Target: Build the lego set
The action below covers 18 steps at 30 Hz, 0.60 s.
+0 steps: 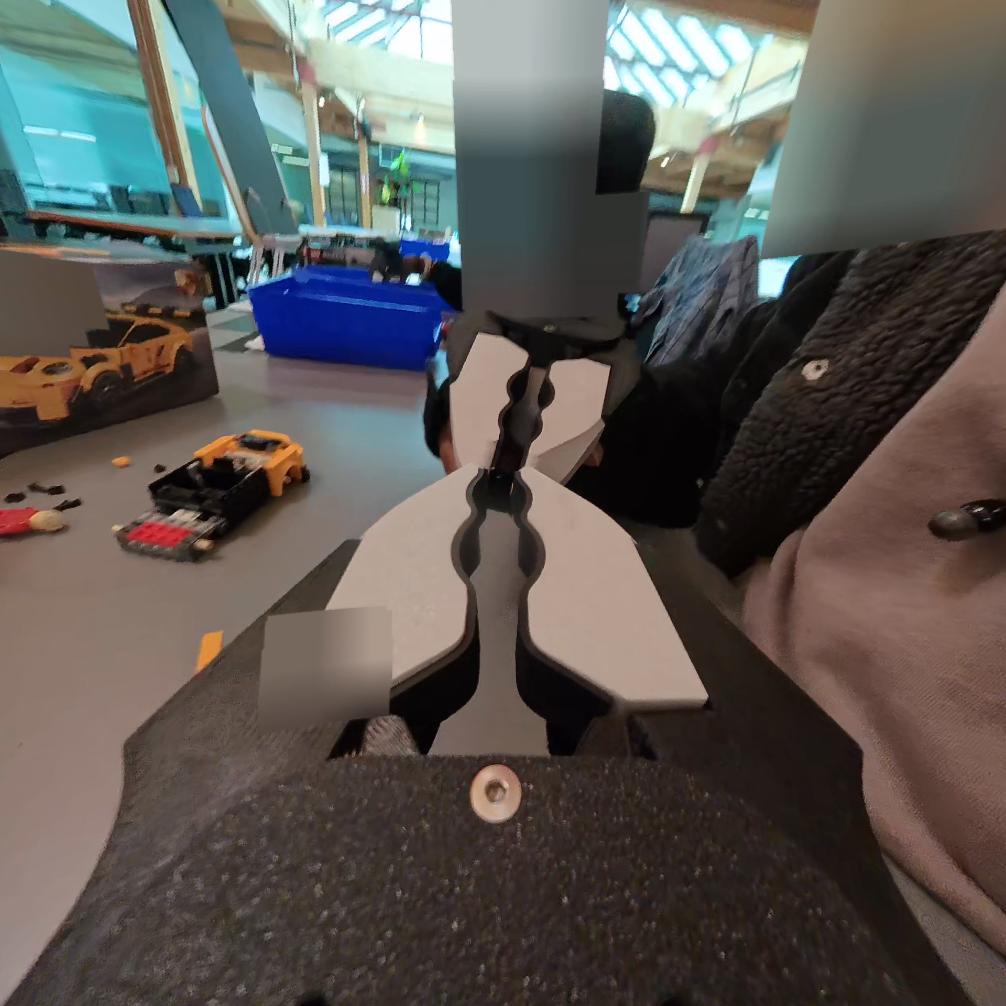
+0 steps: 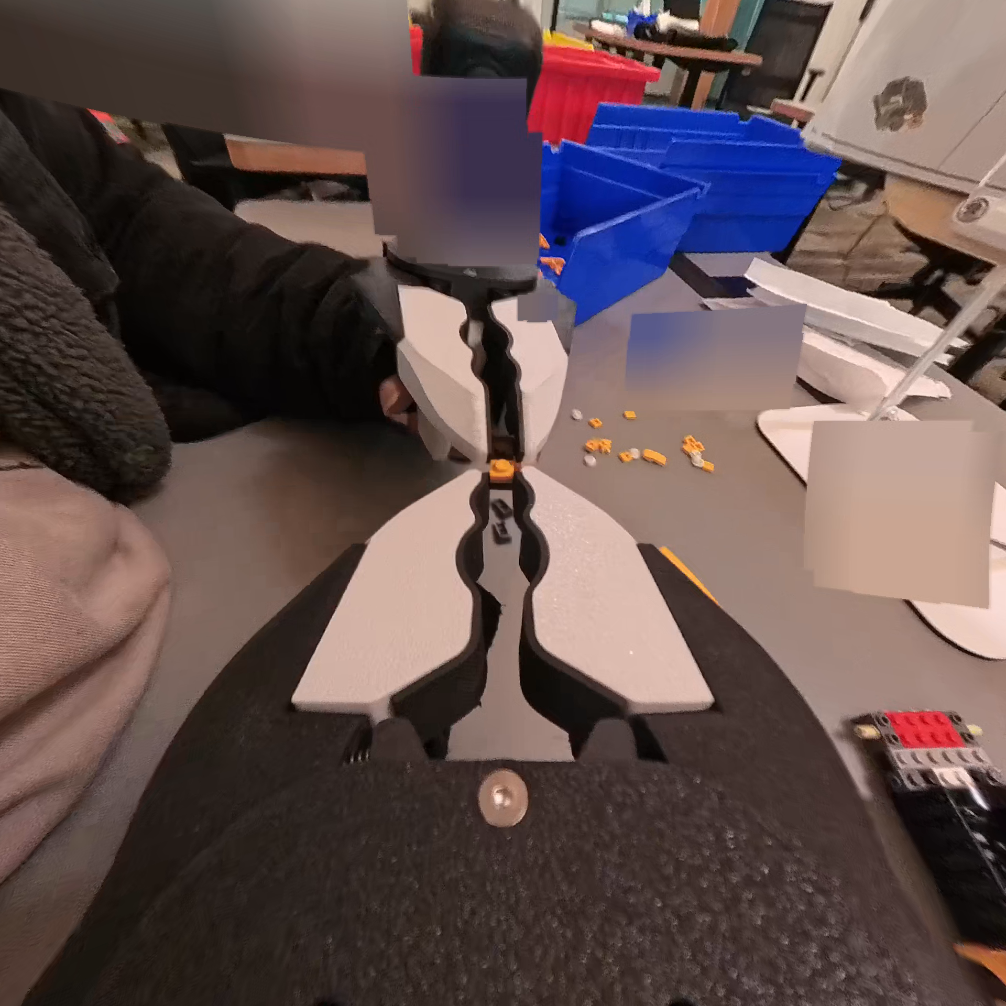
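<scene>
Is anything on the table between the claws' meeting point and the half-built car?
Nothing visible. The left claw and right claw meet tip to tip, pinching small pieces, above bare grey table. The half-built car sits off to one side.

Car (image 1: 218,495) on table (image 1: 326,413); box (image 1: 103,348) behind; bin (image 1: 348,321) seemingly farther back.

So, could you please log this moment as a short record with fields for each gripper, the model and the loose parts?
left gripper: shut on a small dark piece, tip to tip with the other gripper
right gripper: shut on small orange piece
car model: part-built, black and orange, on grey table, untouched
loose orange pieces: scattered on the table
blue bin: behind the pieces
</scene>
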{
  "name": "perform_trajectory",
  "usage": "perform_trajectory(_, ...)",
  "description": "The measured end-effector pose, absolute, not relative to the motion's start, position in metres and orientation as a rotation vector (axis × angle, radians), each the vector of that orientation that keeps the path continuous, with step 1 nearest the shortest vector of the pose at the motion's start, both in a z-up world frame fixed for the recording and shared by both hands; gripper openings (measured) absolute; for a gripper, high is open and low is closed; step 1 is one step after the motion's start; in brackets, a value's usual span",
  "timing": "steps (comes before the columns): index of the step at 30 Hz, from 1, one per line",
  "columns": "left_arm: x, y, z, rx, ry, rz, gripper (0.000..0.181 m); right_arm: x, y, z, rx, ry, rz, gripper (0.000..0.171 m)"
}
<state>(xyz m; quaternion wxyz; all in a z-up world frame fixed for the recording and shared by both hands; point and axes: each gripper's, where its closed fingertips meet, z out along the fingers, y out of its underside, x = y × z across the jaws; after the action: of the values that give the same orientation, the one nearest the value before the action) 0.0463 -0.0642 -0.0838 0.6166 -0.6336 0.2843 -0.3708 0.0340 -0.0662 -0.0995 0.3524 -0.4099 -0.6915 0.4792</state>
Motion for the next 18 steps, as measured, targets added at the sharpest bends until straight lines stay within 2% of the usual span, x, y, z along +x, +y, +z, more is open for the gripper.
perform_trajectory(2,0.033,-0.056,-0.091,-1.537,0.654,-0.769,0.015,0.032,-0.046,-0.119,-1.113,-1.821,1.081,0.008)
perform_trajectory(6,-0.017,-0.047,-0.120,-1.798,0.722,-0.454,0.013,0.038,0.000,-0.184,-1.331,-1.959,0.755,0.008)
perform_trajectory(11,-0.046,-0.067,-0.156,-2.037,0.844,-0.325,0.004,0.039,0.002,-0.199,-1.418,-1.998,0.726,0.008)
perform_trajectory(18,-0.046,-0.078,-0.190,-2.210,0.923,-0.327,0.011,0.042,0.006,-0.210,-1.452,-2.028,0.660,0.011)
